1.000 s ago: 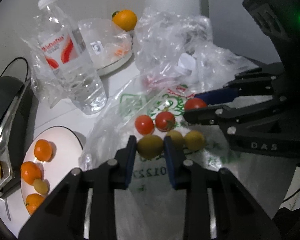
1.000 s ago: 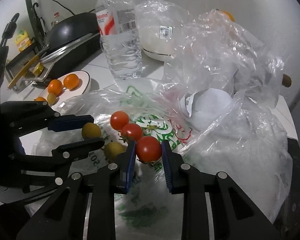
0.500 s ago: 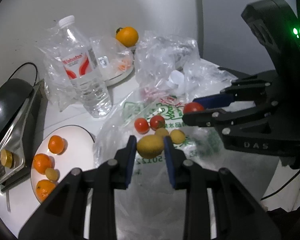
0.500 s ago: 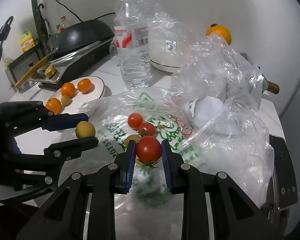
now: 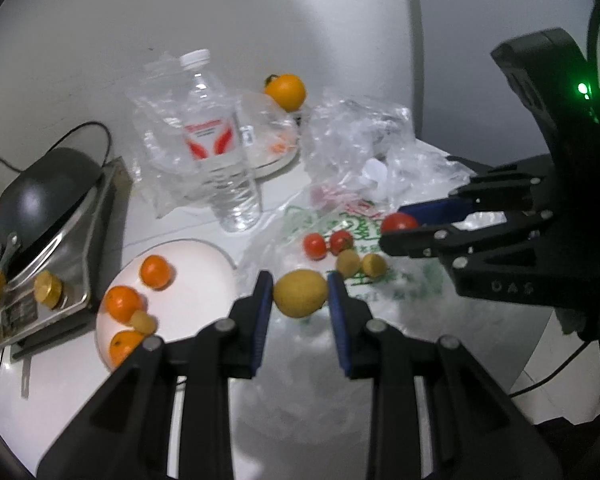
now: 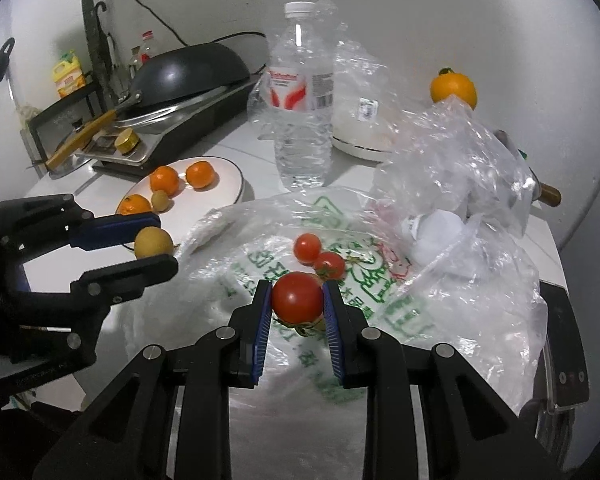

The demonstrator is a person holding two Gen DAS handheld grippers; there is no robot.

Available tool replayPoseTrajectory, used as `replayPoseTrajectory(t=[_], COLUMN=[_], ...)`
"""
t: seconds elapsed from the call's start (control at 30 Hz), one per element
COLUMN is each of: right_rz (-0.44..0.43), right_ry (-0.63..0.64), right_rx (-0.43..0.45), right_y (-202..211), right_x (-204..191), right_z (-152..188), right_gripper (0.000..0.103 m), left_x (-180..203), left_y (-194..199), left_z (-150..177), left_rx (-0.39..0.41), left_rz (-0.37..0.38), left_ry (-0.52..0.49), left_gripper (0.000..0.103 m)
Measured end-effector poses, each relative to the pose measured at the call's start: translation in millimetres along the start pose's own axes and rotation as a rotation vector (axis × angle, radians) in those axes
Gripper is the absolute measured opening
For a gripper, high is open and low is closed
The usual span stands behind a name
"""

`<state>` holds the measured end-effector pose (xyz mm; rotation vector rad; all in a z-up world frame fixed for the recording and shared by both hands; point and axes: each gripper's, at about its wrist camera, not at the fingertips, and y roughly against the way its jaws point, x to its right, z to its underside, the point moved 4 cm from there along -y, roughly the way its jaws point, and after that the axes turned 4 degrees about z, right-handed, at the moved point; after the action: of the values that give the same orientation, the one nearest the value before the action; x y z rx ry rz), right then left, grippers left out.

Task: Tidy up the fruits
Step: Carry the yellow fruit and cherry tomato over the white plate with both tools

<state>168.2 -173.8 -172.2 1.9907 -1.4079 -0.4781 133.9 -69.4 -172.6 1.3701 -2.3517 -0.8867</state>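
My left gripper (image 5: pixel 300 294) is shut on a yellow fruit (image 5: pixel 300 293), held above the printed plastic bag (image 5: pixel 404 288). My right gripper (image 6: pixel 296 300) is shut on a red tomato (image 6: pixel 297 297); in the left wrist view that tomato (image 5: pixel 399 223) sits between the blue pads at the right. On the bag lie two red tomatoes (image 5: pixel 327 243) and two small yellow fruits (image 5: pixel 360 263). The white plate (image 5: pixel 196 264) at the left carries three oranges (image 5: pixel 155 271) and one yellow fruit (image 5: pixel 143 321). In the right wrist view the left gripper (image 6: pixel 156 243) hangs beside that plate (image 6: pixel 224 184).
A water bottle (image 5: pixel 216 152) stands behind the bag, next to a bagged white dish (image 5: pixel 276 160) and an orange (image 5: pixel 286 91). Crumpled clear plastic (image 6: pixel 460 168) piles at the right. A black wok (image 6: pixel 188 74) on a stove occupies the left. The counter edge (image 6: pixel 556 288) lies at the right.
Both grippers have risen and drawn back from the bag, each carrying its fruit. The scene looks smaller and more of the plate and the wall shows.
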Motion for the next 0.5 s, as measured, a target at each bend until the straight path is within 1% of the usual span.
replayPoseTrajectory(t=[0.37, 0.5], right_rz=[-0.013, -0.019], right_ry=[0.041, 0.054], right_rx=[0.005, 0.009], right_y=[0.1, -0.7], right_x=[-28.6, -36.8], right_z=[-9.1, -13.9], right_gripper=[0.027, 0.027], left_x=[-28.0, -41.0], left_y=[17.2, 17.6], left_z=[20.6, 25.1], left_rx=[0.001, 0.002], left_rz=[-0.043, -0.075], left_ry=[0.049, 0.054], left_gripper=[0.029, 0.029])
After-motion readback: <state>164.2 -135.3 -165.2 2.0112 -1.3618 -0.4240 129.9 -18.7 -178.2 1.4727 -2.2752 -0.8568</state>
